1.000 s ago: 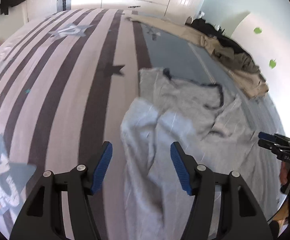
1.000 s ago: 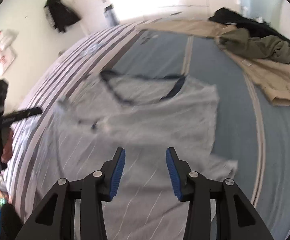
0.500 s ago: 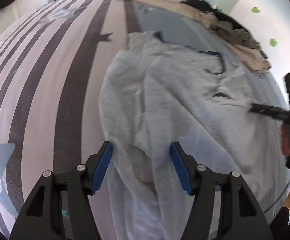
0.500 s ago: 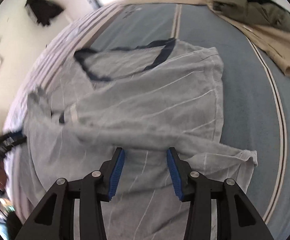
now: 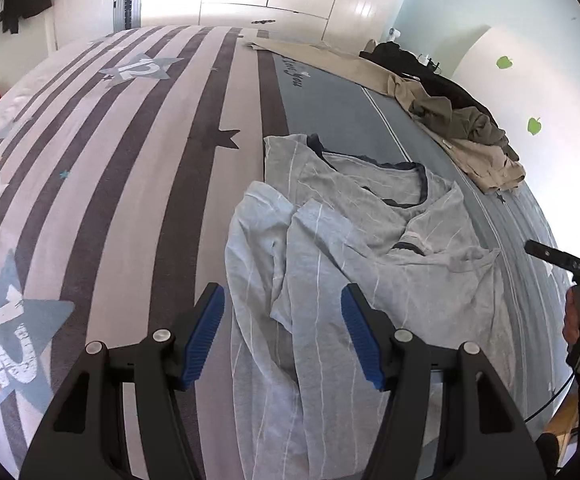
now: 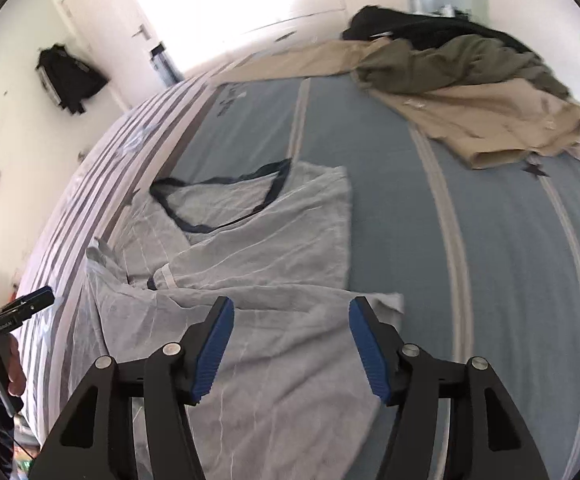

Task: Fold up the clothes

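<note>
The grey shirt [image 5: 353, 248] lies crumpled on the bed [image 5: 130, 152], mostly on the blue part beside the stripes. The left gripper [image 5: 282, 332] hangs above its near edge, jaws spread and empty. The right gripper [image 6: 290, 348] is opening its jaws above the shirt, pinching nothing. A clothes pile [image 6: 469, 92] lies well beyond the shirt.

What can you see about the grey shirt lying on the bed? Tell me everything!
The light grey shirt with thin white stripes looks like soft knit cloth, with dark navy trim round its neck opening. It lies crumpled and partly folded over itself on the blue and striped bed cover. Nothing grips it: the left gripper is open above it, and the right gripper is opening.
</note>
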{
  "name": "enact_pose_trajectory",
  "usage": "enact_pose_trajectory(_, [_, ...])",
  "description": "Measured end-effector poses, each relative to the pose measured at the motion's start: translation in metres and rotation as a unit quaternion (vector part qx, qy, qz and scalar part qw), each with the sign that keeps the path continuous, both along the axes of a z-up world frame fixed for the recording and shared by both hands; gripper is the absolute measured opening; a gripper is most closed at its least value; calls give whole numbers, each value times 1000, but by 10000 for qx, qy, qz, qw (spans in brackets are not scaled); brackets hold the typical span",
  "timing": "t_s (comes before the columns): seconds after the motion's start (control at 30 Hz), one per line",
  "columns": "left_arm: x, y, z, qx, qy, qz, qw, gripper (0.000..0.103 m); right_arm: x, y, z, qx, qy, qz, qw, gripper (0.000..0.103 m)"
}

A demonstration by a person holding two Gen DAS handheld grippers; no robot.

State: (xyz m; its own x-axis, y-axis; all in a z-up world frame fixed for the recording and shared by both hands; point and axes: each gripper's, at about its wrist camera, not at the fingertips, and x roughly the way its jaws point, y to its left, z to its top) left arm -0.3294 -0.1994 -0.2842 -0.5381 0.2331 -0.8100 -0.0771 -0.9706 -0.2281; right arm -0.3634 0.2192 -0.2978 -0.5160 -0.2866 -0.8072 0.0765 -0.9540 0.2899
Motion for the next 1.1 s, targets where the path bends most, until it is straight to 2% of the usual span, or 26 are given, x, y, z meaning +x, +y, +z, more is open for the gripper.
enact_pose_trajectory(0.17, [19,0,5,-34,39,74,10000,58,31,15,16,-32,82,-285,9996,63])
enact_pose_trajectory(0.23, [26,1,3,-64,31,68,10000,58,42,15,17,38,64,-275,9996,67])
enact_pose_trajectory(0.43, [31,-4,-15,-92,-175,177,9996,59,60,5,9,358,36,-90,9993,67])
enact_pose_trajectory(0.53, [30,-8,-18,-16,-193,299,9994,59,60,2,-2,321,-54,-101,9994,67])
enact_pose_trajectory(0.8, [19,-17,-20,-113,-81,451,9989,59,53,-6,-23,335,-258,-169,9990,67])
enact_pose_trajectory(0.97, [-3,-21,-24,-193,74,432,9989,59,45,-3,-32,547,-232,-179,9981,67])
enact_pose_trajectory(1.1, [-31,-18,-32,-99,-94,384,9992,59,26,11,-41,566,-332,-350,9972,67])
